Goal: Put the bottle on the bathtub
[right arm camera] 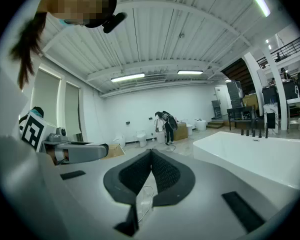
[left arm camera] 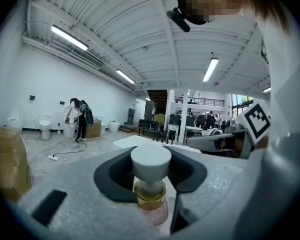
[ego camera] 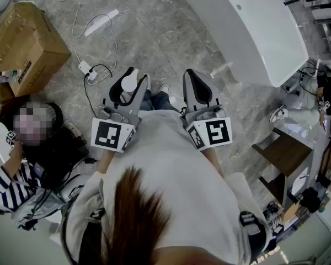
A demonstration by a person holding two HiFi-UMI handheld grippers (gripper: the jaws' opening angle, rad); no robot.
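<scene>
My left gripper [ego camera: 131, 77] is shut on a small bottle [ego camera: 130, 84]. In the left gripper view the bottle [left arm camera: 150, 160] shows a white cap, a gold collar and a pale pink body, clamped between the dark pads of the left gripper [left arm camera: 151, 173]. My right gripper [ego camera: 193, 79] is beside it, shut, with nothing held; its pads [right arm camera: 162, 176] meet at the tip of the right gripper [right arm camera: 150, 155]. The white bathtub [ego camera: 254, 26] lies ahead to the right, away from both grippers. In the right gripper view the bathtub [right arm camera: 255, 156] shows at the right.
A cardboard box [ego camera: 25, 46] stands at the left. A power strip with cables [ego camera: 88, 69] lies on the marble floor ahead. A person in a striped sleeve [ego camera: 11, 181] sits at my left. A wooden stool [ego camera: 287, 153] is at the right.
</scene>
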